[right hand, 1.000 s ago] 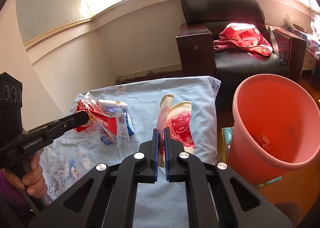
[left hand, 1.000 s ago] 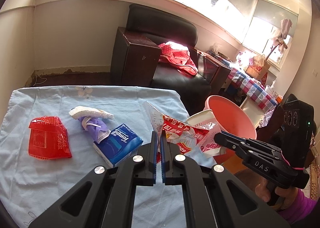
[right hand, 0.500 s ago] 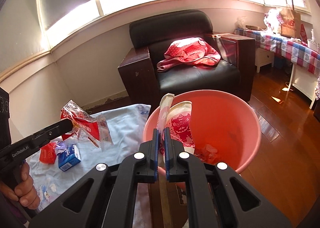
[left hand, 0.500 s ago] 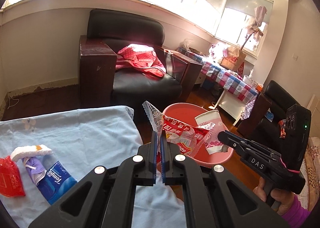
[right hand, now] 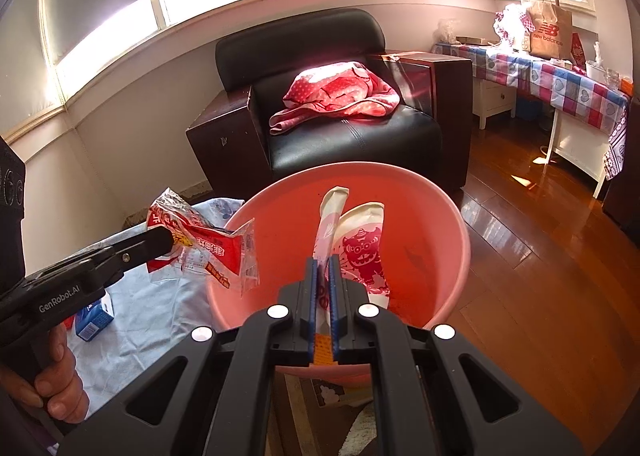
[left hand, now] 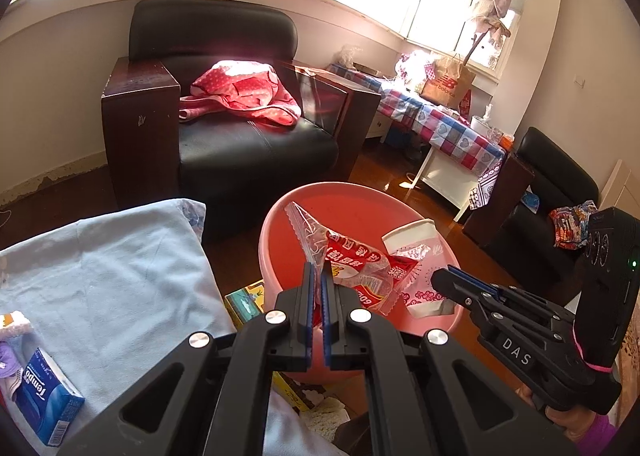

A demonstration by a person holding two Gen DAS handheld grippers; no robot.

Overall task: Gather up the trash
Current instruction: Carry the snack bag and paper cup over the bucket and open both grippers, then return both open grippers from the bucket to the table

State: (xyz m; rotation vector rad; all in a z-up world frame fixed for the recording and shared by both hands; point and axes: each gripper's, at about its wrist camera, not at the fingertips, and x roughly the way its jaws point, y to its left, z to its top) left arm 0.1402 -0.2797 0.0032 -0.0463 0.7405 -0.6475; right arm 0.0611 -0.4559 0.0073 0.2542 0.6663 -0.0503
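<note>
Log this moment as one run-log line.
left tool: shut on red snack wrapper | right tool: shut on flattened paper cup | both over pink bucket | release pending

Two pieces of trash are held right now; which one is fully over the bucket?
The flattened paper cup in the right gripper, above the pink bucket. The left gripper holds its red snack wrapper at the rim.

One pink basin (right hand: pixel 460 240), one red wrapper (left hand: pixel 352 268), one flattened paper cup (right hand: pixel 362 244), one tissue pack (left hand: pixel 48 404), one armchair (left hand: pixel 224 103)
</note>
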